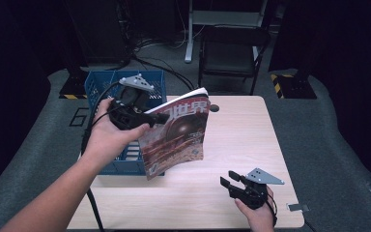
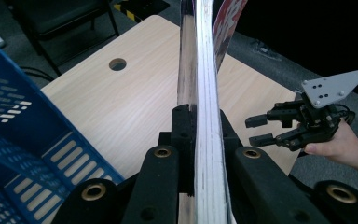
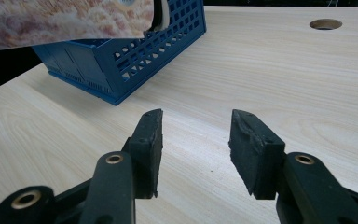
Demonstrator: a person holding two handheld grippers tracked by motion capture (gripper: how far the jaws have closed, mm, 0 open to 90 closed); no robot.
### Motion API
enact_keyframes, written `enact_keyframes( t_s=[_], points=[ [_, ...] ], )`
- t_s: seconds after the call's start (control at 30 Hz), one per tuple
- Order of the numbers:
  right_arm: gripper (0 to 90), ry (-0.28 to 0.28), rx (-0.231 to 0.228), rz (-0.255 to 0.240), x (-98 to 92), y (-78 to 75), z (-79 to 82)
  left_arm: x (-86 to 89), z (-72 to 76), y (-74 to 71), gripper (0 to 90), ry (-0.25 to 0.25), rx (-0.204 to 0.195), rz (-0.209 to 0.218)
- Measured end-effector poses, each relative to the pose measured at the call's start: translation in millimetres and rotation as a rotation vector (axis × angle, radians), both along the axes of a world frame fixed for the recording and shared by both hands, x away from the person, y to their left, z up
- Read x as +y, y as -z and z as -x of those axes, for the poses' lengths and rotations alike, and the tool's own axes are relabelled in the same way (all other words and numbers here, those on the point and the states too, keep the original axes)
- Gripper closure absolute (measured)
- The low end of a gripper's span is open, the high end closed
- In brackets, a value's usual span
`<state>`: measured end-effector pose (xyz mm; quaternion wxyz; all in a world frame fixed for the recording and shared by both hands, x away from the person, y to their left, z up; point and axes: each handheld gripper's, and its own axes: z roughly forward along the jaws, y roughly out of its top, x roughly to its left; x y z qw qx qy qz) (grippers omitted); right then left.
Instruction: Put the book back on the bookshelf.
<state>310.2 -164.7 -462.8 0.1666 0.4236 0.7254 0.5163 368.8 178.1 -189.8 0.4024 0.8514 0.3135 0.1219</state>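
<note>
The left claw (image 1: pixel 160 117) is clamped on the edge of a magazine (image 1: pixel 176 137), which hangs in the air from its jaws, cover facing the person, over the near corner of the blue plastic crate (image 1: pixel 98 86) and the worktop (image 1: pixel 241 140). In the left gripper view the stacked page edges run straight up between the two pads, so the grip looks firm and square. The right claw (image 1: pixel 231 181) sits low over the worktop, well off to the side of the magazine, jaws spread wide with nothing between them. The step in hand looks like carrying the magazine between crate and worktop; which way cannot be told. The next move calls for keeping the pinch tight, since the pages sag below the left claw, and lowering it flat before letting go. The cover bears large white Chinese characters, "世界", on red; smaller print below them is too blurred to read.
</note>
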Motion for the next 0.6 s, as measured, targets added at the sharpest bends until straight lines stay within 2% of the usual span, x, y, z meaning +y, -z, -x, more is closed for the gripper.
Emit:
enact_keyframes(
  t_s=[0.37,0.47,0.57,0.6],
  points=[
    [54.2,-0.007,0.008,0.006,1.1,1.3,-1.0,30.6,-3.8,-9.6,83.9,-0.074,-0.007,0.015],
    [54.2,-0.007,0.008,0.003,2.2,1.9,-1.2,41.2,-6.1,-11.1,83.9,-0.11,-0.007,0.014],
    [54.2,-0.009,0.012,0.002,2.8,2.2,-1.4,47.1,-8.3,-12.1,83.9,-0.12,-0.008,-0.001],
    [54.2,-0.013,0.012,0.002,3.7,2.8,-1.7,52.3,-9.9,-12.3,83.8,-0.143,-0.01,0.0]
  ],
)
